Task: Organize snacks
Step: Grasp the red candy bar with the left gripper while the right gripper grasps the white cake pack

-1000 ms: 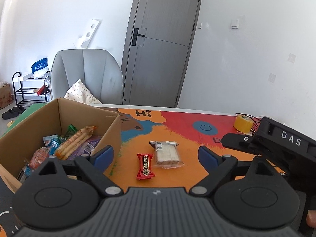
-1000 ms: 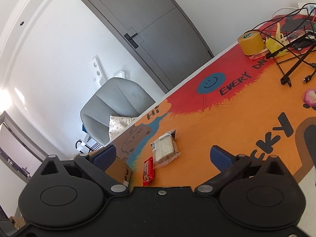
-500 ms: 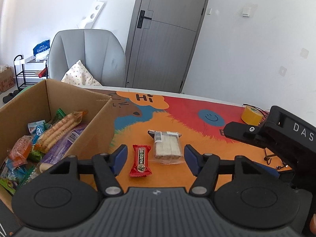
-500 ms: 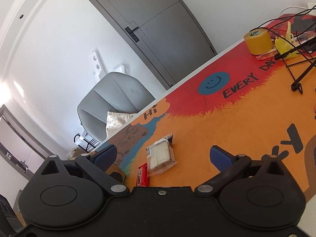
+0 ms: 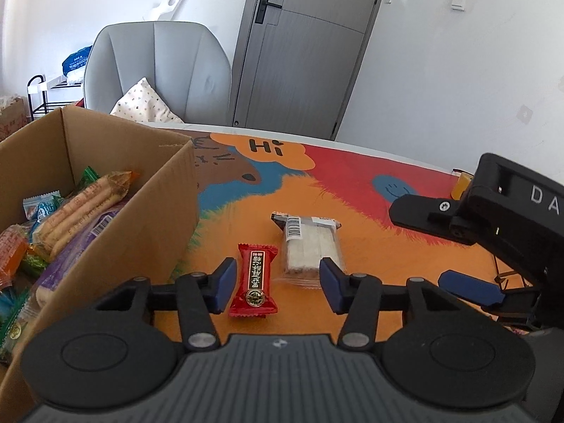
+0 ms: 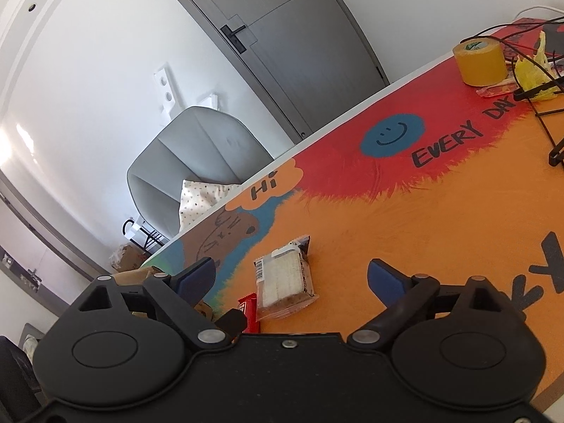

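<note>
The left claw (image 5: 276,283) has just been narrowing, its pads either side of the red snack (image 5: 254,286) without pressing it. The right claw (image 6: 290,276), also just narrowing, stands released around the wafer pack (image 6: 284,280). Both snacks lie on the bench (image 5: 370,246) beside the box (image 5: 155,232).

Both wrist cams sit low over the colourful printed bench (image 5: 352,190), facing its far edge; both catch the clear-wrapped white wafer packet (image 5: 310,246).

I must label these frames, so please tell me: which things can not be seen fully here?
- Red snack: right wrist view, mostly behind the gripper body.
- Cardboard box: left wrist view, cut by the left edge.
- Tape roll: left wrist view, hidden behind the right gripper.
</note>
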